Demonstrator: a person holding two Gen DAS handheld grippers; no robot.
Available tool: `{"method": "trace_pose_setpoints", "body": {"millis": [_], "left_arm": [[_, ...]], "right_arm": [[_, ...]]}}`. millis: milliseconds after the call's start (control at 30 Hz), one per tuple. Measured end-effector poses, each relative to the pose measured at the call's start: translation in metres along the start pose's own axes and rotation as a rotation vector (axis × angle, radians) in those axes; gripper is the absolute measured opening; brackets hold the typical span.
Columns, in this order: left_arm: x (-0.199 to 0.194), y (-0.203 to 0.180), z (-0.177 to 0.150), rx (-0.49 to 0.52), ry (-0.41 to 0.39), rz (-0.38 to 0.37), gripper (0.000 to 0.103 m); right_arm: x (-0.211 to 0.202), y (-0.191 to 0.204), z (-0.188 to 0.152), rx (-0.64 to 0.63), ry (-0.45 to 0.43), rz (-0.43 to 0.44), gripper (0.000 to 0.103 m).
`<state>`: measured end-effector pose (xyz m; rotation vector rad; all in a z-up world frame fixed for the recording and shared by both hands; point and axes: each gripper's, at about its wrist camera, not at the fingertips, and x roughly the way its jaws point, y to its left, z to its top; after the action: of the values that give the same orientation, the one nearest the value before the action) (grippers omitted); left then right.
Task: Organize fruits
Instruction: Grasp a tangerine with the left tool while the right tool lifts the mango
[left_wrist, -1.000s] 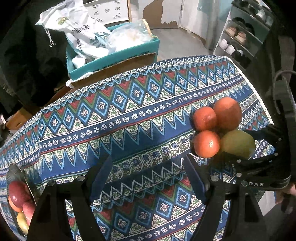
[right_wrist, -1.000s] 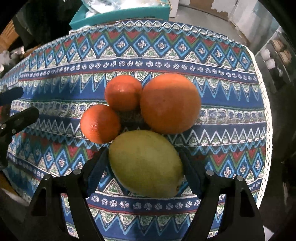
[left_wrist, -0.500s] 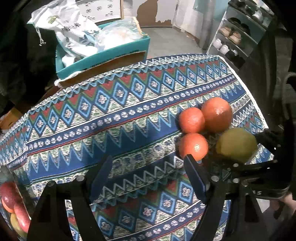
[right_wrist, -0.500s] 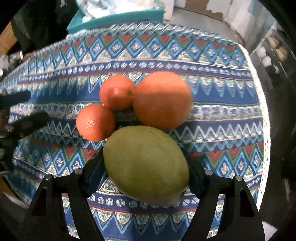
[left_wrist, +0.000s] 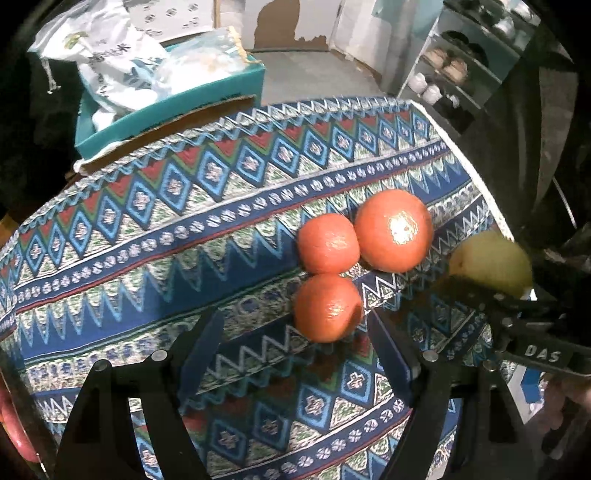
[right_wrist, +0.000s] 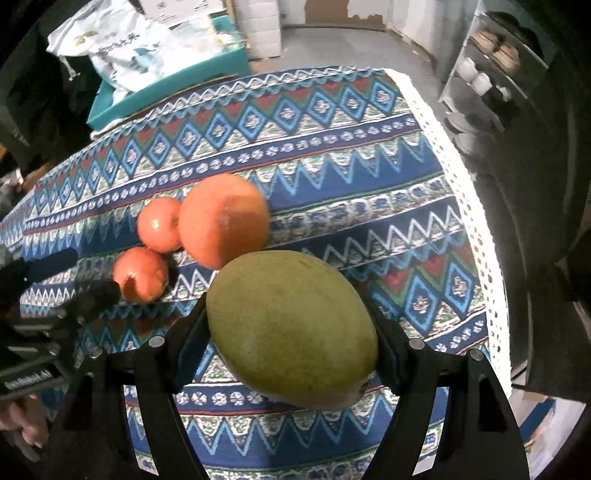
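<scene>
Green mango (right_wrist: 291, 328): clamped between the right gripper (right_wrist: 288, 343) fingers and now lifted off the tablecloth (right_wrist: 332, 155); a second ago it lay against the oranges.
Oranges: big orange (left_wrist: 393, 230) and two small ones (left_wrist: 328, 243) (left_wrist: 327, 307) left clustered on the cloth.
Left gripper (left_wrist: 295, 350): fingers wide, empty, closer to the near small orange than before.
Meaning: mango picked, likely ready to carry off.

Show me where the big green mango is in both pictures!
Left wrist view: the mango sits at the far right edge, partly hidden behind the right gripper's black frame.
Right wrist view: the mango fills the lower middle, clamped between the right gripper's jaws.
Shared landmark: the big orange beside two smaller ones on the patterned cloth.
</scene>
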<state>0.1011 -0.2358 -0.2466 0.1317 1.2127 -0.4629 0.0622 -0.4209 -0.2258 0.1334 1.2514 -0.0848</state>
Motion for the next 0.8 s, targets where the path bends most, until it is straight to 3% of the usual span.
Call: {"method": "trace_pose_setpoints", "body": {"millis": [467, 600, 800], "left_arm": [[0.033, -0.022, 0.003, 0.039, 0.040, 0.013, 0.080], [0.039, -0.023, 0.006, 0.052, 0.061, 0.005, 0.048], [0.033, -0.017, 0.005, 0.054, 0.037, -0.003, 0.047]], "right_arm": [[0.012, -0.007, 0.004, 0.031, -0.010, 0.021, 0.077], [0.014, -0.006, 0.005, 0.026, -0.008, 0.020, 0.077], [0.011, -0.002, 0.008, 0.019, -0.026, 0.020, 0.077]]}}
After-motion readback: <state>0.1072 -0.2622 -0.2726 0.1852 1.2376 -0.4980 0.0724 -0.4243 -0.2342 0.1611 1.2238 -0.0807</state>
